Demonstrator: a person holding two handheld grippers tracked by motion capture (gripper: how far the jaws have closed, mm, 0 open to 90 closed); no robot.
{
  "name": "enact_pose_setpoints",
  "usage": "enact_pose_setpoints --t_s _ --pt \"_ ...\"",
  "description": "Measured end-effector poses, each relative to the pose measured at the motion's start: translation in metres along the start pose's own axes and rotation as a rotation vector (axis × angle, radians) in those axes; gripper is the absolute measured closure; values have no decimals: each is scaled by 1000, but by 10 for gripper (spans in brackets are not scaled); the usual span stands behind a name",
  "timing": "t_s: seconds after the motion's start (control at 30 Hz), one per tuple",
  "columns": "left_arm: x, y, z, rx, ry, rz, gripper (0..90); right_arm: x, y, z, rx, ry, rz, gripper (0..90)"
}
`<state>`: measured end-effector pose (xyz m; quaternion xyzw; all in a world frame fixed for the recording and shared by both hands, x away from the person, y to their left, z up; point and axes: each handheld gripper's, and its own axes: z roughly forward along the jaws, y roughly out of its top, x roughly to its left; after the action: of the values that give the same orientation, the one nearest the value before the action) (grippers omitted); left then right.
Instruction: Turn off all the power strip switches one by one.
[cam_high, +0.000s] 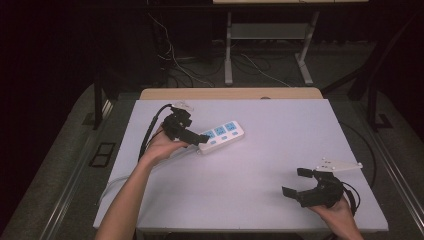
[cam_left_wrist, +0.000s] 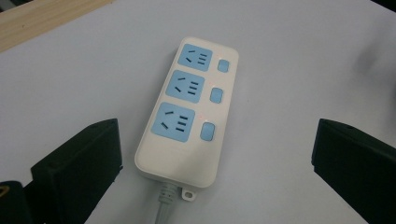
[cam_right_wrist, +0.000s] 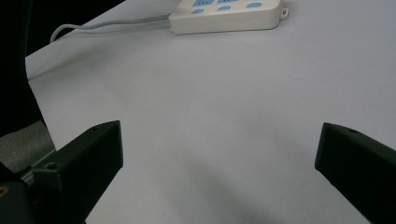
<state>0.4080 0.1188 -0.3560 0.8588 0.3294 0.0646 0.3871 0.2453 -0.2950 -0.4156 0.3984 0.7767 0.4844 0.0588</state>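
The left gripper (cam_high: 197, 136) is held spread over the near end of the 3-socket power strip (cam_left_wrist: 189, 112); the right gripper (cam_high: 297, 182) is spread well apart from it.

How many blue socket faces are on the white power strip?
3, in one row along the white plastic power strip lying on the table: one nearest the cord end, one in the middle, one at the far end. Each has a blue switch beside it.

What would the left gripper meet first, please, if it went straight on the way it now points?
Probably the white power strip: it lies between the left gripper's open fingers, cord end nearest. Height above it is unclear.
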Motion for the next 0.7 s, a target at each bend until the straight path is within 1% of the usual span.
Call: enact_pose_setpoints --t_s 0.17,0.27,0.33,0.43,0.47,0.5,0.53,0.57,0.6,0.7 --pt "1 7 3 9 4 9 6 0 0 0 1 0 0 6" --pt "0 12 7 18 10 21 42 0 0 0 2 0 -1 6" --pt "0 13 8 17 12 23 50 0 0 0 2 0 -1 6" --pt "-1 15 11 22 23 34 108 0 0 0 2 0 -1 6" --pt "-1 15 12 17 25 35 108 0 0 0 2 0 -1 6" --pt "0 16 12 15 29 35 142 0 0 0 4 0 -2 6" --pt "0 16 13 14 36 32 142 0 0 0 4 0 -2 6" --pt "0 16 14 14 41 30 166 0 0 1 5 0 -2 6" --pt "1 16 15 14 47 25 166 0 0 1 5 0 -2 6" --pt "3 16 19 11 62 23 213 0 0 1 8 0 -2 6"
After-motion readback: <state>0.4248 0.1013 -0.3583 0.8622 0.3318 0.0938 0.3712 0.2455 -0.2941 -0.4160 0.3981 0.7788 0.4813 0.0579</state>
